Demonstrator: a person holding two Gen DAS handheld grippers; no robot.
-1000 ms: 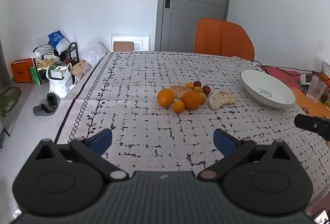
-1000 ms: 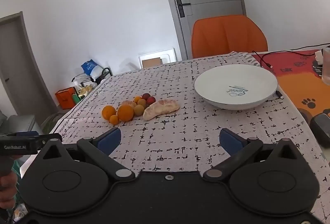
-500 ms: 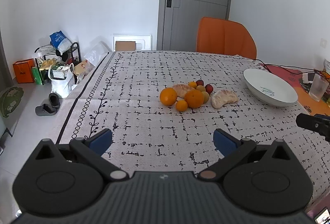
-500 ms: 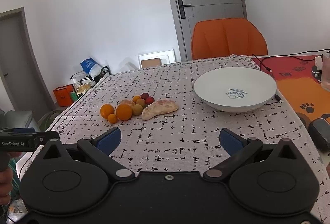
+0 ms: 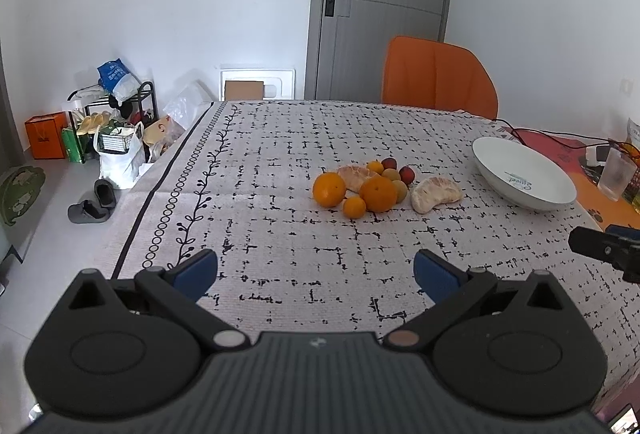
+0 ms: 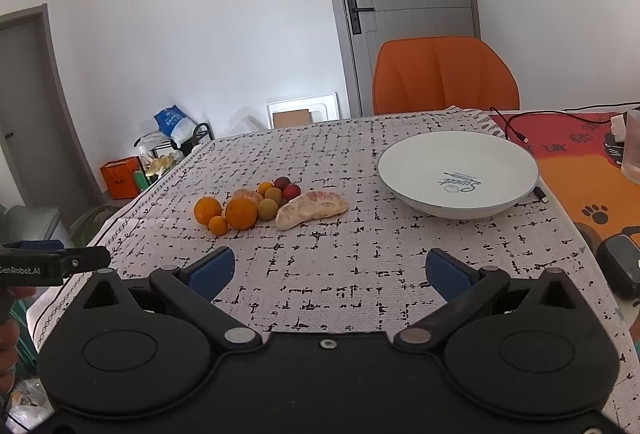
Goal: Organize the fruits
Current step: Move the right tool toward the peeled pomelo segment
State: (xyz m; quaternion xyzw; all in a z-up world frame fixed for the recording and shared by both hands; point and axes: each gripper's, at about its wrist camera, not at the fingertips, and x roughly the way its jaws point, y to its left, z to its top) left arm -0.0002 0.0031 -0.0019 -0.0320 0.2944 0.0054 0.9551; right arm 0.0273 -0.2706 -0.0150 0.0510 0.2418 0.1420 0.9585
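Note:
A cluster of fruit lies mid-table: two large oranges point(image 5: 329, 189) point(image 5: 378, 194), a small tangerine point(image 5: 354, 207), peeled pomelo segments point(image 5: 435, 193) point(image 6: 311, 209) and small red and yellow-green fruits point(image 6: 291, 191). An empty white bowl point(image 5: 524, 174) point(image 6: 458, 174) sits to the right of them. My left gripper point(image 5: 316, 271) is open over the near tablecloth, well short of the fruit. My right gripper point(image 6: 330, 272) is also open and holds nothing, in front of the pomelo and the bowl.
An orange chair point(image 5: 438, 80) stands at the table's far side. A glass point(image 5: 616, 174), cables and an orange mat point(image 6: 580, 170) lie right of the bowl. Bags, a rack and shoes point(image 5: 92, 202) crowd the floor at left. A dark device point(image 6: 620, 268) sits near the right edge.
Both grippers have drifted slightly; the fruit and bowl sit a little lower in the left wrist view. Nothing was grasped or moved on the table.

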